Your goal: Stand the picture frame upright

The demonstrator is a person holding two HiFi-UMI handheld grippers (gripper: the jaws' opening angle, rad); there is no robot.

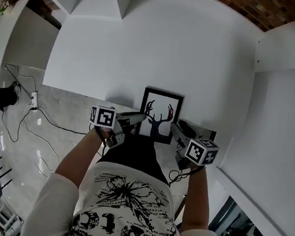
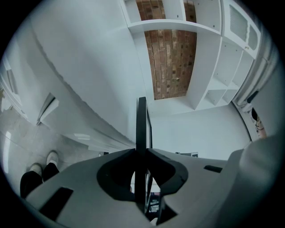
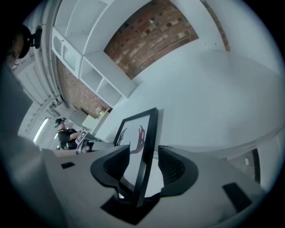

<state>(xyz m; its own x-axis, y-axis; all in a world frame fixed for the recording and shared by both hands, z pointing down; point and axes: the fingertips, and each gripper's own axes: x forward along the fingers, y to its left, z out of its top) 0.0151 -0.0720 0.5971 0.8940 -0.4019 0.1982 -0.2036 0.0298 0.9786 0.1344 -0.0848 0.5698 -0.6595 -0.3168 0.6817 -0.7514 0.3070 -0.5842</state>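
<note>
Picture frame (image 1: 160, 116), prob. light, stiff, fragile, is being edge-pinched by left gripper (image 2: 141, 152), right gripper (image 3: 145, 153) gaping round opp. edge

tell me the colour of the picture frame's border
Black, on the picture frame; best in the head view.

Nothing legible in any view. The person's shirt (image 1: 125, 206) has lines of small printed lettering. It's too blurred to read.
</note>
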